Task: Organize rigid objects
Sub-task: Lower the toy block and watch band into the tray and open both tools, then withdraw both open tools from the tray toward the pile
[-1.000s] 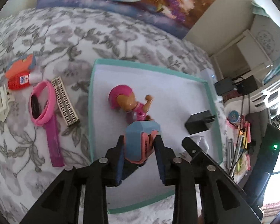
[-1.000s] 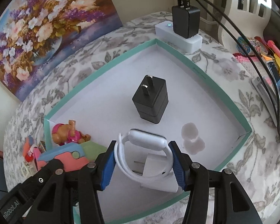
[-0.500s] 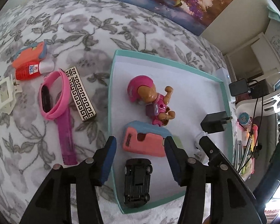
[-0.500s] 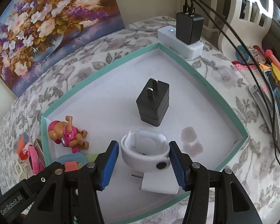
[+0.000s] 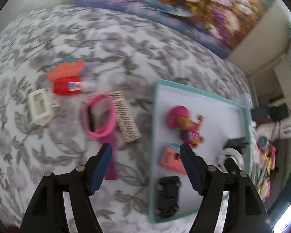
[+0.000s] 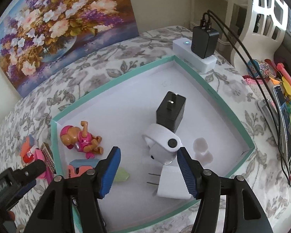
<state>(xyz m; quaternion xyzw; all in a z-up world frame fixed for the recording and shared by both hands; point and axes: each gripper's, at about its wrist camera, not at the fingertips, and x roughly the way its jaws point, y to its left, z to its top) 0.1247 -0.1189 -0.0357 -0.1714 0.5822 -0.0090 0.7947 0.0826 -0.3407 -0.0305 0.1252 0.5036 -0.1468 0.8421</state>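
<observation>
My left gripper (image 5: 145,153) wide open, empty. Pink band (image 5: 99,120) lies ahead-left of jaws, outside tray (image 5: 155,116), long axis running away from me. Right gripper (image 6: 148,157) open, empty, farther off.

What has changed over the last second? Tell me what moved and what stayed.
The left tool let go of the coral toy in the box and swung left. The right tool released the white band and drew back. The black charger and pup figure stayed put.
</observation>
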